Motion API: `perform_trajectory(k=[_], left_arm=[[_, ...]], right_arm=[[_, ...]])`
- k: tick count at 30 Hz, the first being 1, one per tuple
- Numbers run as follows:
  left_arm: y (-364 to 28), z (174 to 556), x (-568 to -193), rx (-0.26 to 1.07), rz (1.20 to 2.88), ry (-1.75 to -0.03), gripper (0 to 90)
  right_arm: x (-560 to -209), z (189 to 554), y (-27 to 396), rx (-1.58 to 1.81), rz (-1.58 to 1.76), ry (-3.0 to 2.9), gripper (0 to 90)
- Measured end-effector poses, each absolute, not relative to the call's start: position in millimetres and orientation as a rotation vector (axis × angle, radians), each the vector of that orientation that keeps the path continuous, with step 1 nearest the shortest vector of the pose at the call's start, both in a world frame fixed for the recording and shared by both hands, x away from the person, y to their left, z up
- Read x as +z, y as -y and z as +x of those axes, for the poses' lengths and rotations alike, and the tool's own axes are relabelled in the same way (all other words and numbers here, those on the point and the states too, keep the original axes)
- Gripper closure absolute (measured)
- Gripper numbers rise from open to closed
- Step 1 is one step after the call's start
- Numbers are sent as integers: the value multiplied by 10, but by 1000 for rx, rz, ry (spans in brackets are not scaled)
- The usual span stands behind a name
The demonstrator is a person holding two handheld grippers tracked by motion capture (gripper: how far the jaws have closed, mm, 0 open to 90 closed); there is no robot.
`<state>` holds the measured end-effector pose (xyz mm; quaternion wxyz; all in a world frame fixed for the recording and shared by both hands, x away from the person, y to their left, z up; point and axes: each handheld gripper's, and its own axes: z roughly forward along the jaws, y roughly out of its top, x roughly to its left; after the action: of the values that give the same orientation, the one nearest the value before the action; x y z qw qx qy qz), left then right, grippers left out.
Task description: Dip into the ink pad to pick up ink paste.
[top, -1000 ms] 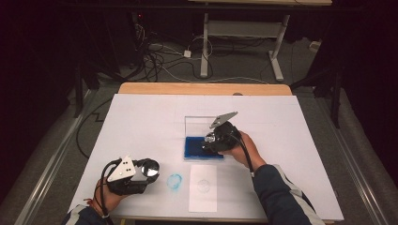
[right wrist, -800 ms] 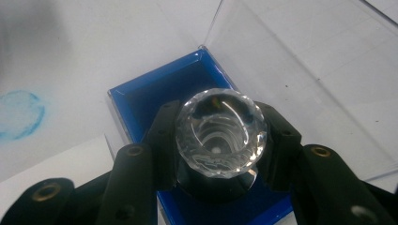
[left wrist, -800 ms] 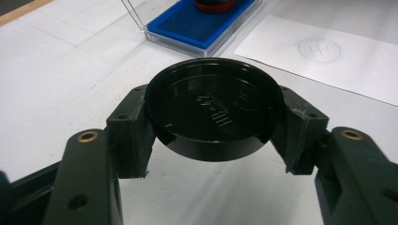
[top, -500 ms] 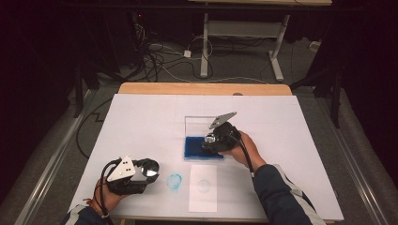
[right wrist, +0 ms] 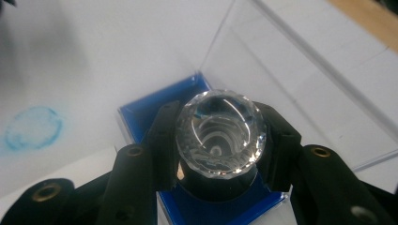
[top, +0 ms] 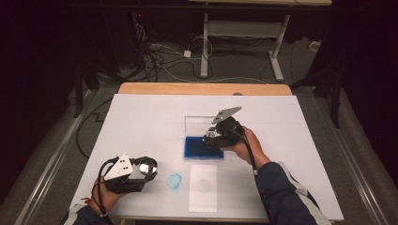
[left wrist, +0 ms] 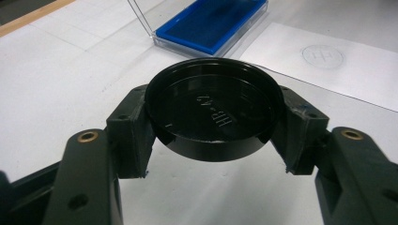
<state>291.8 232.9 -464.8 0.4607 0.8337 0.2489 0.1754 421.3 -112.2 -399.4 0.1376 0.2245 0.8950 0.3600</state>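
My left gripper [top: 146,169] rests low at the table's front left, shut on a black round cap [left wrist: 213,110] that carries raised lettering. It grips the cap by the rim, between both pads. My right gripper [top: 212,138] hovers just over a blue ink pad [top: 202,147] in a clear case, mid-table. It is shut on a clear faceted round piece [right wrist: 219,127] with a black base, and the blue pad [right wrist: 141,117] lies directly beneath that piece.
The case's clear lid [top: 201,124] stands upright behind the pad. A white sheet [top: 202,187] with a faint circle mark lies at the front centre. A blue round smudge [top: 174,182] marks the white table cover to the sheet's left. Cables and table legs lie beyond the far edge.
My right gripper has lifted slightly above the blue pad with the clear piece still in it. The left gripper and the cap have stayed in place.
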Motion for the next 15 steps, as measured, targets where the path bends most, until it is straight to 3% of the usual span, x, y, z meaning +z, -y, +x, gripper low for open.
perform_trajectory(k=[8,15], left_arm=[[-2349,2929,-4628,455,2091,-580,363],[-2349,2928,-4630,455,2094,-578,363]], right_arm=[[-3612,4146,1150,1085,609,-2524,568],[-3689,4145,1069,1074,602,-2548,567]])
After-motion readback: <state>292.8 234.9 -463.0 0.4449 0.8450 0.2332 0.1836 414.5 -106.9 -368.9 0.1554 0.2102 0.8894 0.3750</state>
